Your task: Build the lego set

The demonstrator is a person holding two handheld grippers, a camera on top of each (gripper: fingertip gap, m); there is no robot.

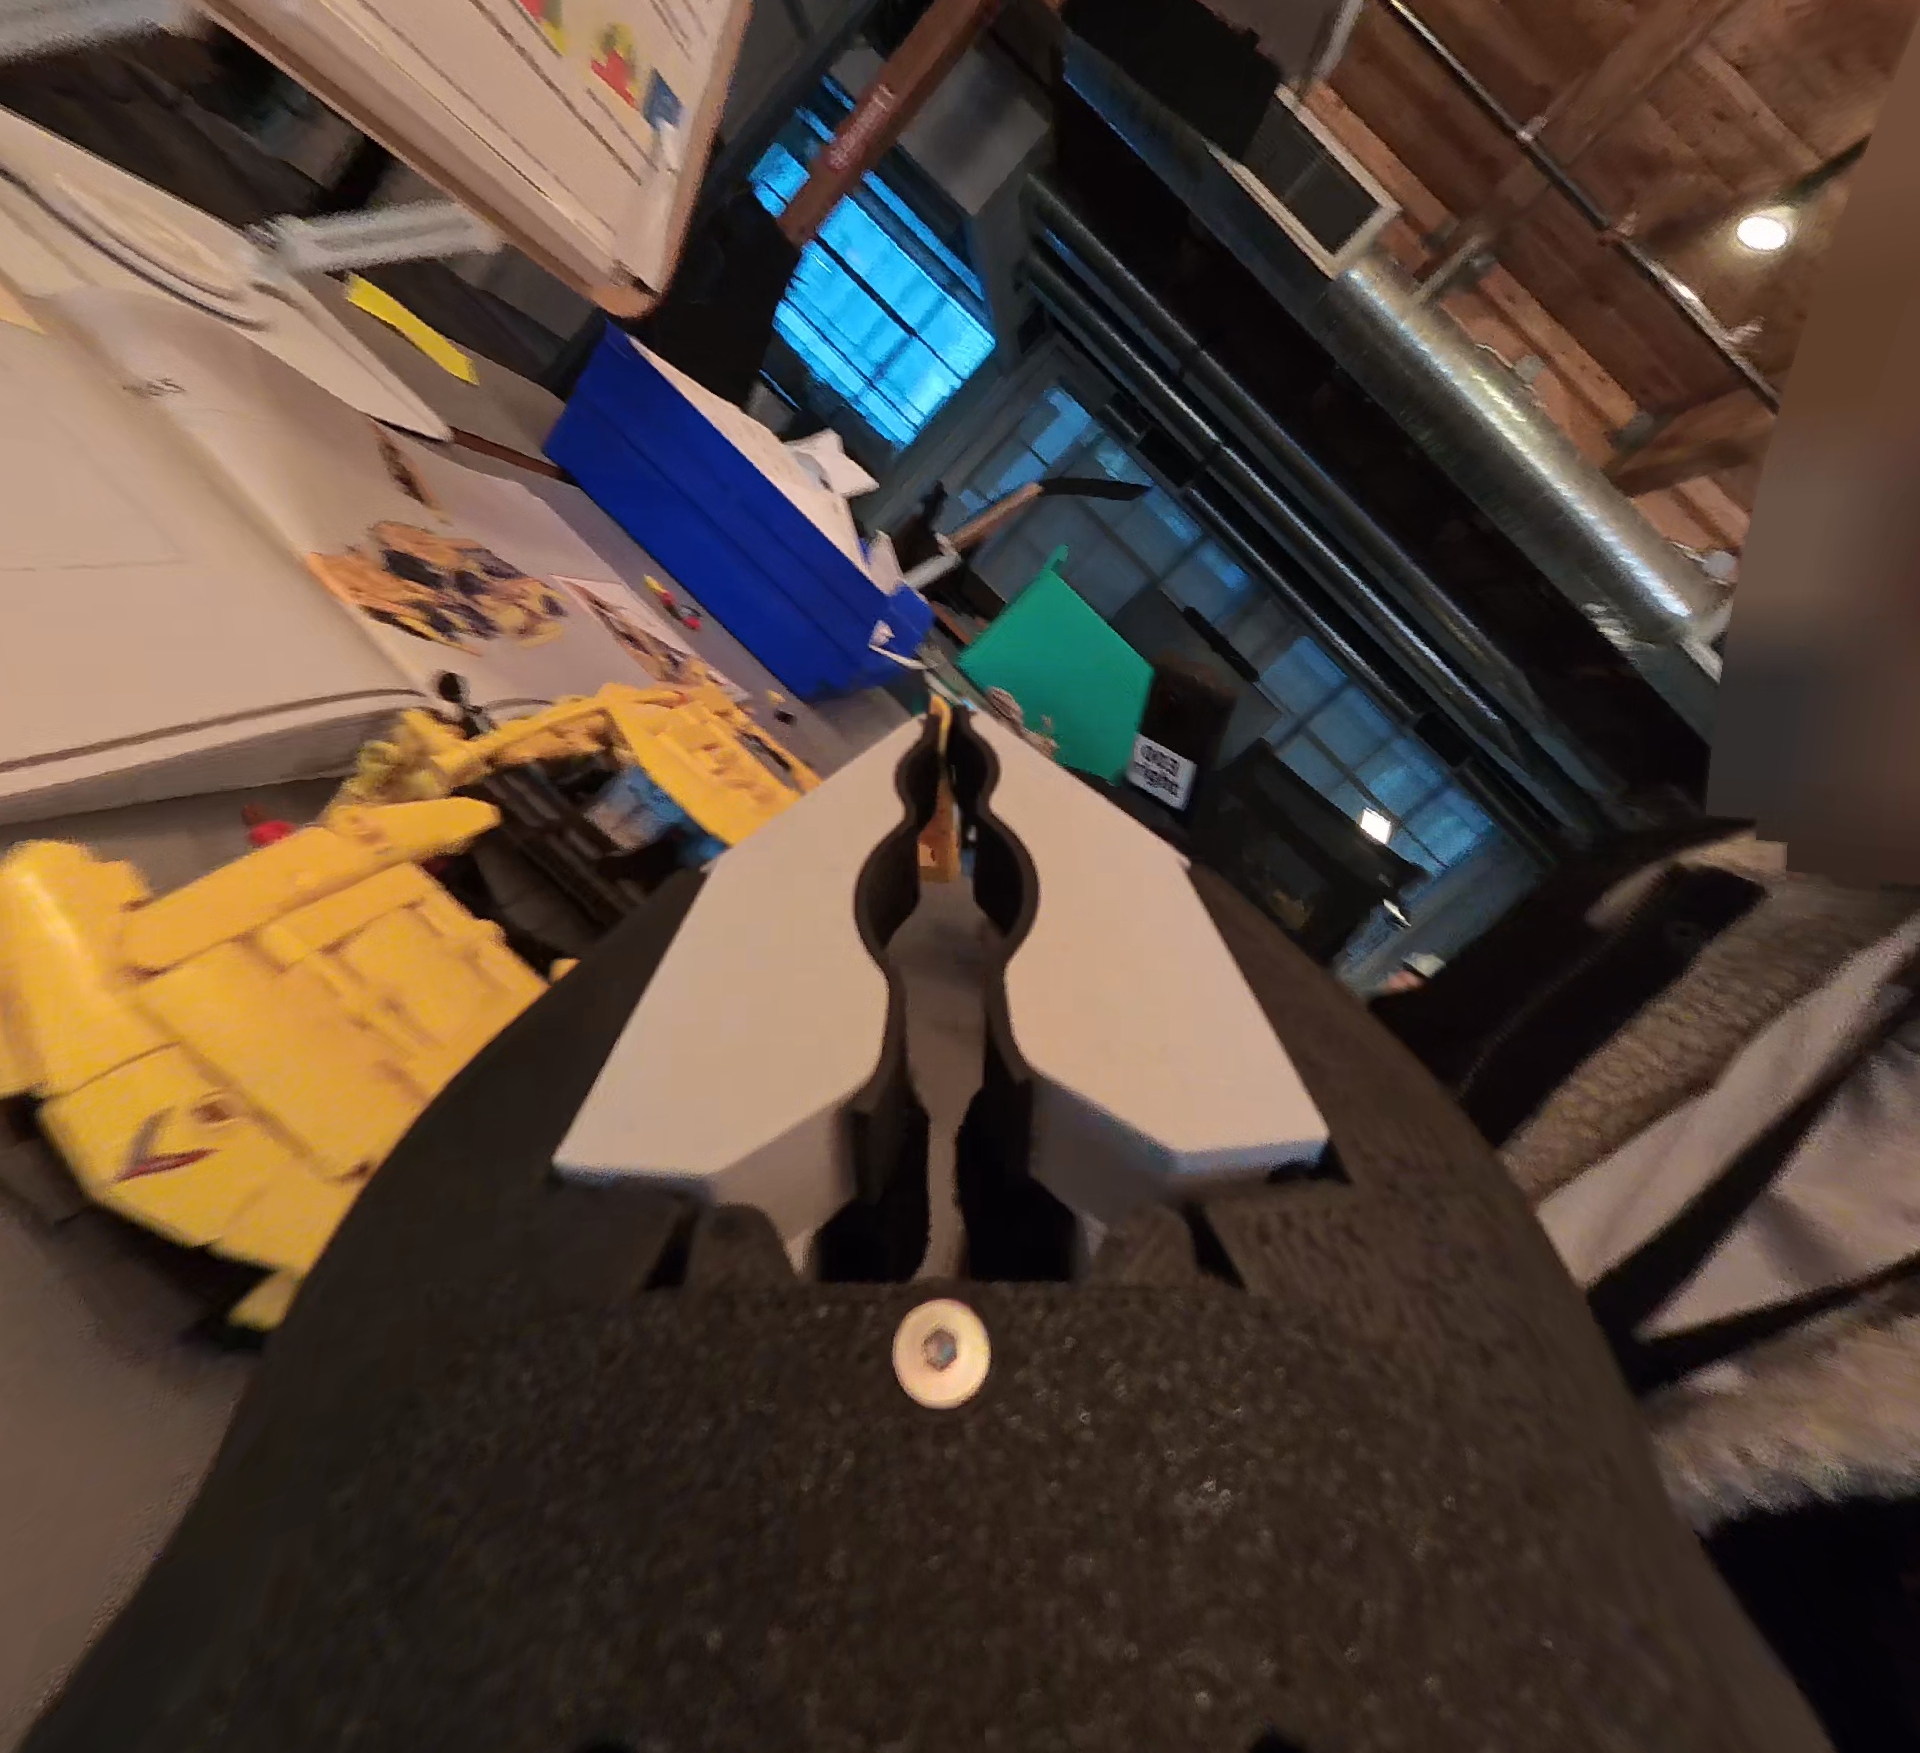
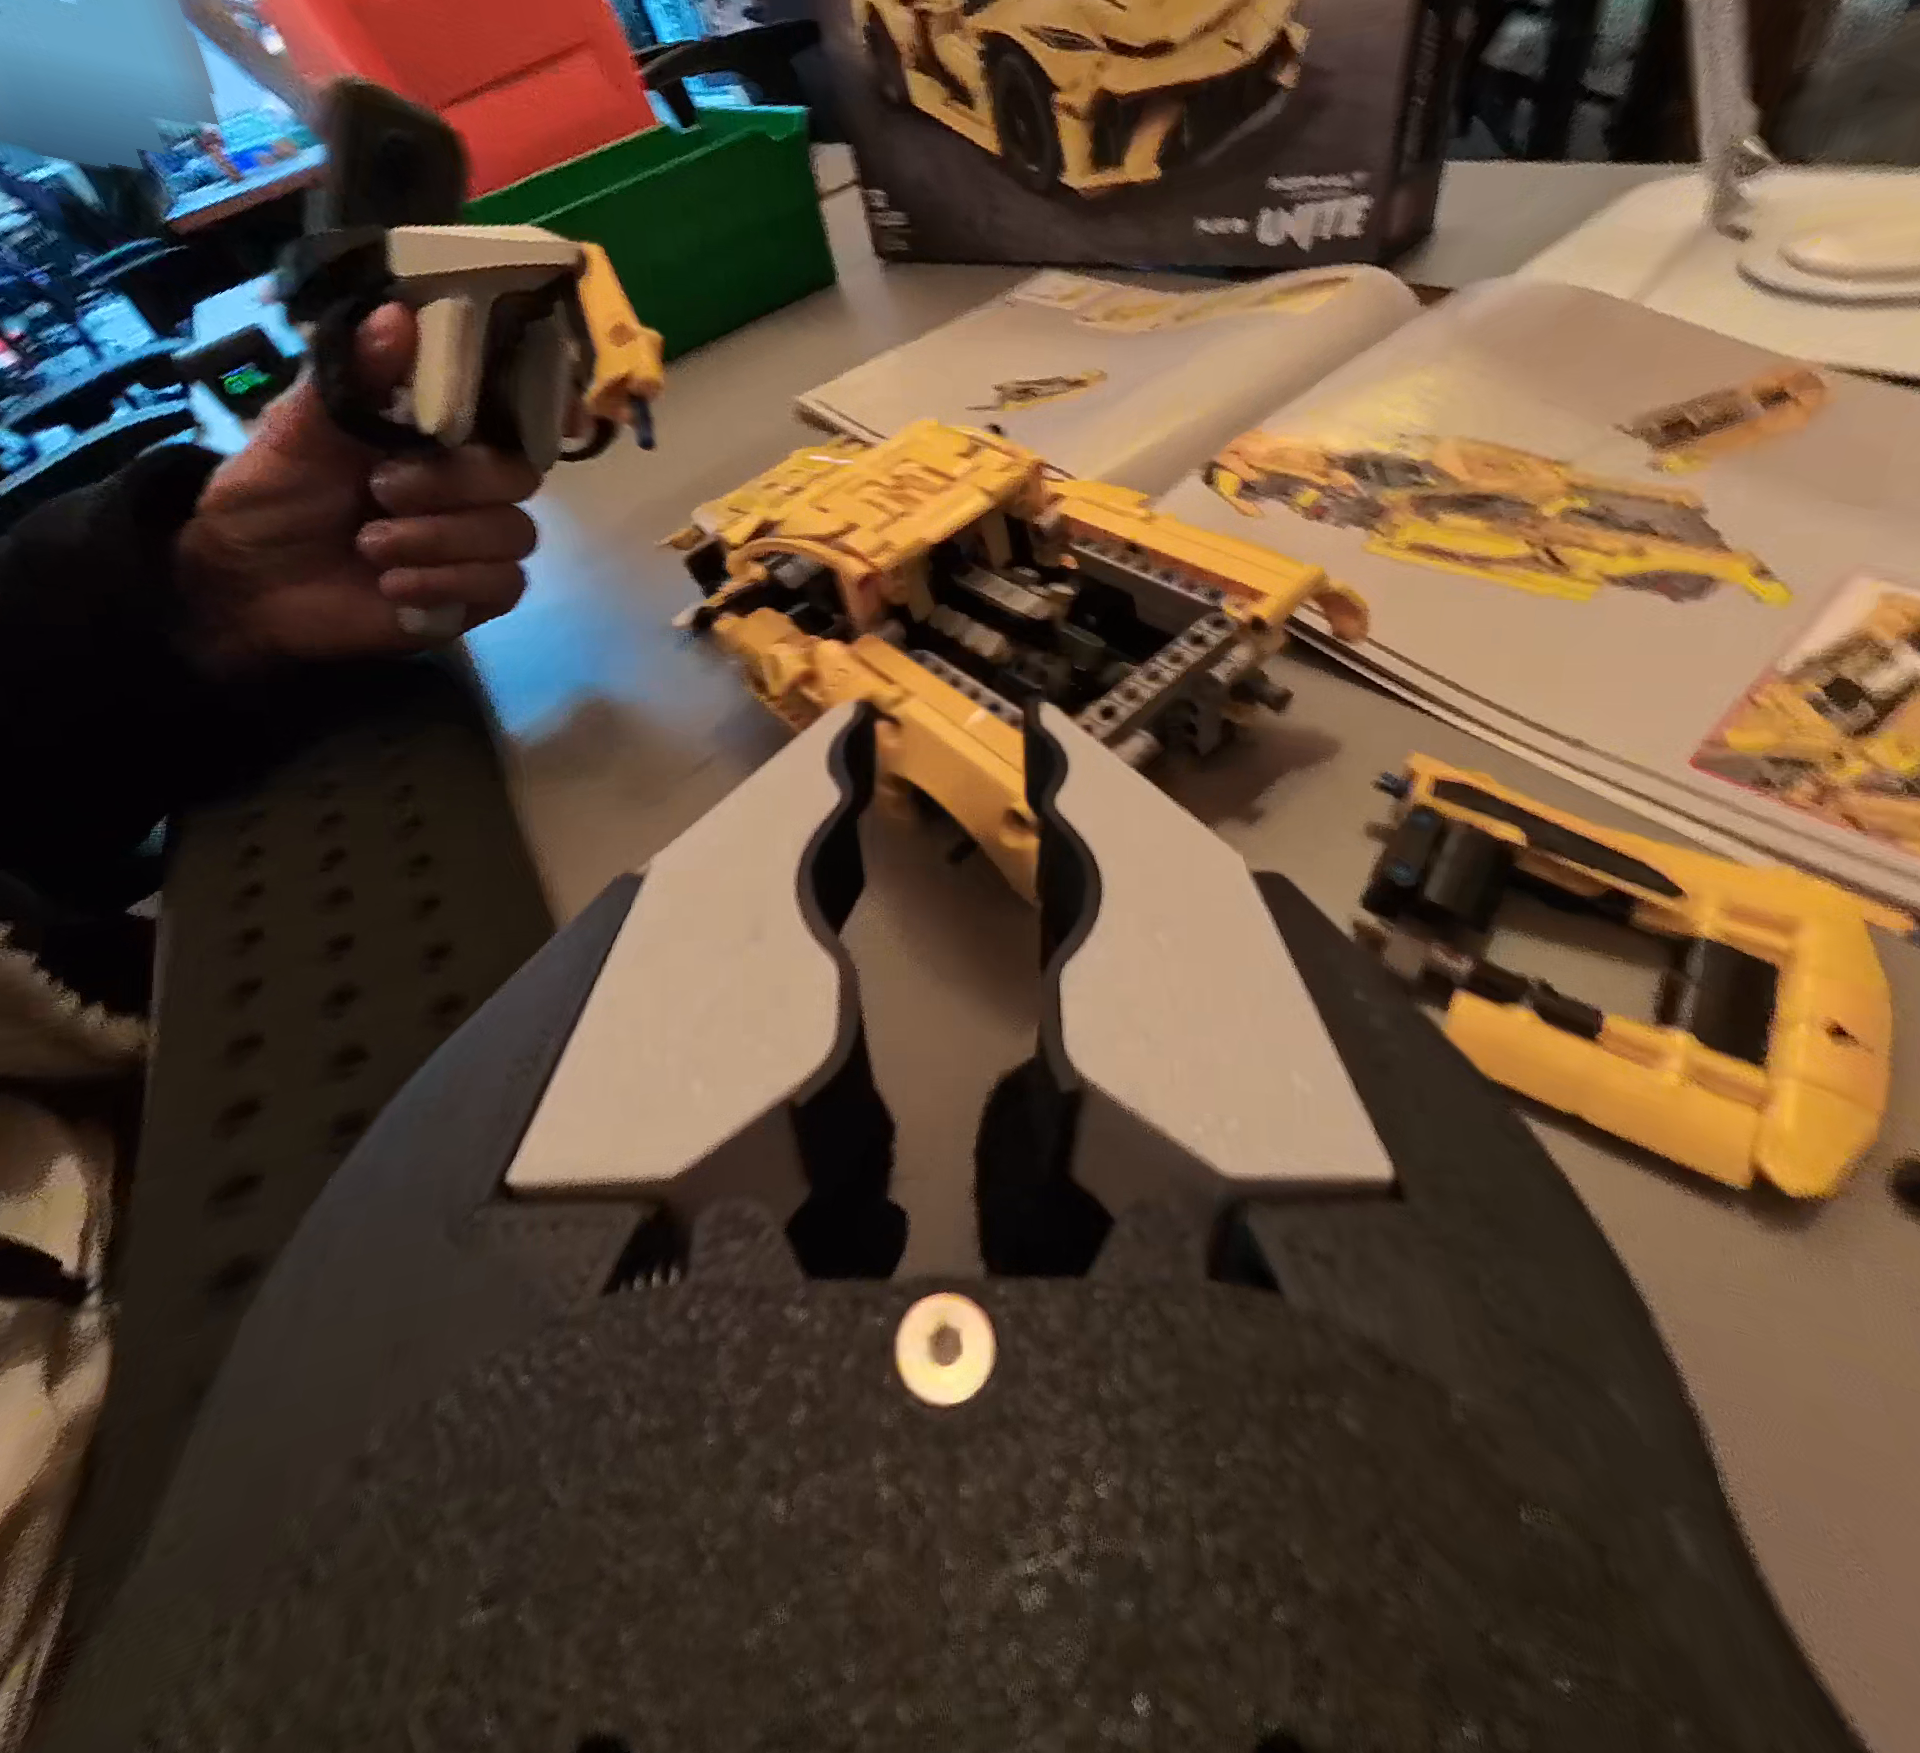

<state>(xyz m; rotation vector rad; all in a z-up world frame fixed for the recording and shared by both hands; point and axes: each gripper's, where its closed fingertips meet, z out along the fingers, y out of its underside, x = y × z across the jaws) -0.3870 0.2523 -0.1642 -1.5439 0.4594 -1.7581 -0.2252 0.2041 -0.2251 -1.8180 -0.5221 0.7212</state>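
Note:
My left gripper (image 1: 948, 732) is shut on a small yellow lego piece (image 1: 938, 825) and holds it in the air. In the right wrist view the left gripper (image 2: 577, 332) is up at the left in a person's hand, with the yellow piece (image 2: 618, 321) hanging from its tips. My right gripper (image 2: 945, 727) is open and empty, low over the near side of the half-built yellow car chassis (image 2: 997, 581) on the grey table (image 2: 623, 716). A separate yellow body section (image 2: 1662, 1007) lies to the right. The yellow builds (image 1: 260, 1007) show blurred in the left wrist view.
The open instruction booklet (image 2: 1455, 456) lies behind the chassis, with the set's box (image 2: 1132, 41) beyond it. A green bin (image 2: 707, 217) and a red carrier (image 2: 468, 20) stand at the back left. A lamp base (image 2: 1818, 238) stands back right. A blue bin (image 1: 727, 519) stands further off.

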